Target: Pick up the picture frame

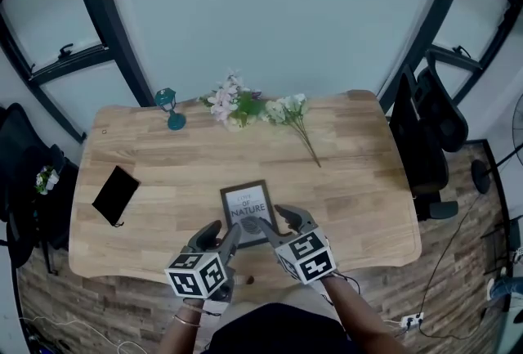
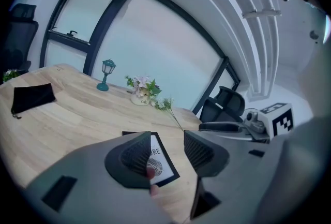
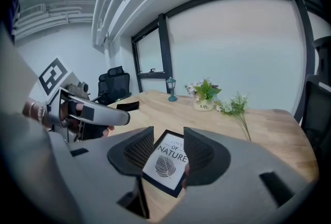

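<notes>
Picture frame: lying flat on the table, close to its near edge.
Left gripper: hovering over the frame's near left corner, jaws apart, empty.
Right gripper: hovering over its near right corner, jaws apart, empty.

One picture frame lies on the one tabletop. Two tongs sit at the frame's near edge: the left tongs and the right tongs. Beyond the frame there is one teal lantern, one pot of pink flowers and one loose spray of white flowers. One black pouch lies to the frame's left. There are two black office chairs, one far left of the frame and one far right.
</notes>
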Motion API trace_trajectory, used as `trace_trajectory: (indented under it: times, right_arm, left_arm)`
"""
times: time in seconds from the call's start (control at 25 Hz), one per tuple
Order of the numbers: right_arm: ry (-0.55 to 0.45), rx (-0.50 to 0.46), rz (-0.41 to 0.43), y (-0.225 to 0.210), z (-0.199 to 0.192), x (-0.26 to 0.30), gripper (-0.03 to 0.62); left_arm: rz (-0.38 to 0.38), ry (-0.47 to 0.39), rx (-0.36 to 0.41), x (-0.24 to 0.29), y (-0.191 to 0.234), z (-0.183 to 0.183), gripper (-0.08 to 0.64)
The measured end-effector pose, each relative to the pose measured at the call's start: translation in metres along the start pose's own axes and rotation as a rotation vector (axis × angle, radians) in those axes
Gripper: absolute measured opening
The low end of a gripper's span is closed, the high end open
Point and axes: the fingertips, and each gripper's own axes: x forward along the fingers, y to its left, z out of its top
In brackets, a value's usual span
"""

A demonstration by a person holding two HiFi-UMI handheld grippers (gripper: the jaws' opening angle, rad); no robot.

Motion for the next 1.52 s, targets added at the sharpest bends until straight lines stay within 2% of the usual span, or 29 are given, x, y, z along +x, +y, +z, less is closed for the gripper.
trace_trajectory:
  times: [0.64,1.16,1.52]
  right_arm:
    - [0.125,-0.023,0.093,-0.023,-0.038,0.051,0.156]
    - [0.227,0.001,0.095,-0.042,-0.073,0.082,0.156]
    - [0.291,0.040,0.085,-0.051,-0.093,0.102,0.156]
  left_arm:
    - [0.088,0.071,-0.033,0.041,0.037,-0.031,0.192]
    - [0.137,0.153,-0.050,0.067,0.066,-0.051,0.189]
    - [0.156,0.194,-0.109,0.082,0.084,-0.067,0.189]
